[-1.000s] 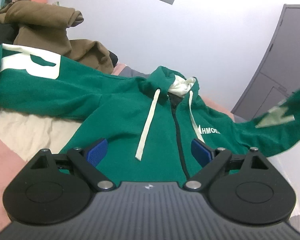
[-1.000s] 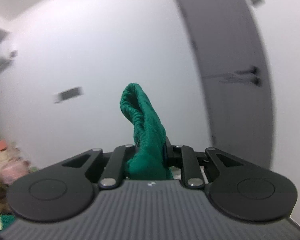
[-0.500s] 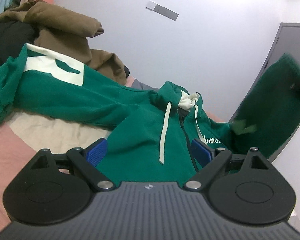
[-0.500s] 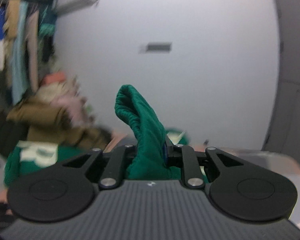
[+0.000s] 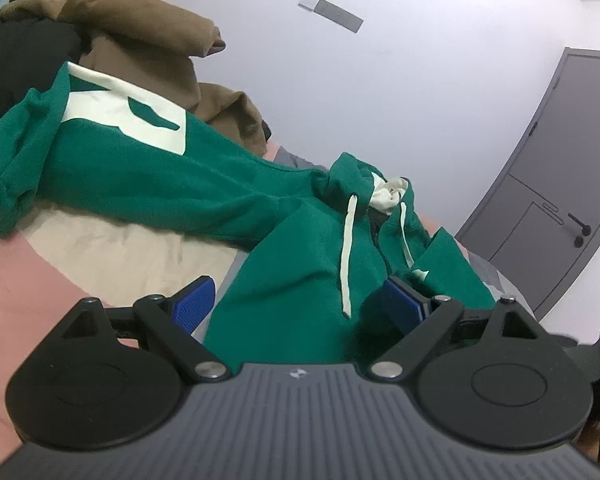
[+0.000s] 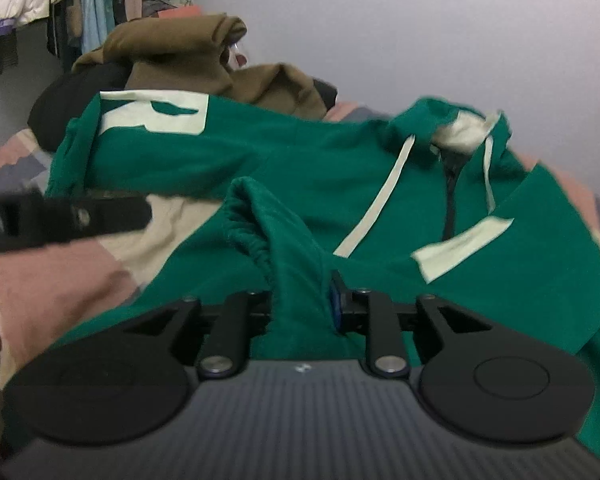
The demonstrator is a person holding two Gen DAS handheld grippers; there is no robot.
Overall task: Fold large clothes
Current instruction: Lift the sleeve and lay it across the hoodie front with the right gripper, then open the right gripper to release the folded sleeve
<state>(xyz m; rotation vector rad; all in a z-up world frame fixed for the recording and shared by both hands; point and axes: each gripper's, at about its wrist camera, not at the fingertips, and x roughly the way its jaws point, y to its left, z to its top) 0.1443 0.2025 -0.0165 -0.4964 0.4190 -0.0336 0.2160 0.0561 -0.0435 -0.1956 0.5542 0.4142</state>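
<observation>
1. Moved since 1 s back: right sleeve (image 6: 540, 240) of green hoodie (image 6: 300, 168), then swung out to the side & up in the air, now folded across the chest w/ cuff (image 6: 256, 224) toward the hem side; wrist view dropped from wall & door to bed (image 6: 40, 280).
2. Left sleeve (image 5: 120, 160): spread out flat to the side, w/ big white "R" print, unfolded.
3. Hoodie location: face up on bed, hood (image 5: 360, 176) toward wall, brown garment pile (image 5: 140, 32) behind.
4. Right gripper (image 6: 300, 300): jaws narrow & opening; cuff bunched between them, cloth not yet dropped clear.
5. Left gripper (image 5: 296, 300): jaws wide apart, nothing held; hovers over hem area, blue pads (image 5: 192, 302) straddling body fabric w/o pinching.
6. Step in hand, est.: release sleeve onto chest.
7. Doing it well: open fully before pulling back, else cuff drags & undoes fold; lay sleeve flat, parallel to zip; keep drawstrings (image 6: 380, 200) from bunching underneath.
8. Next, est.: same fold for left sleeve.
</observation>
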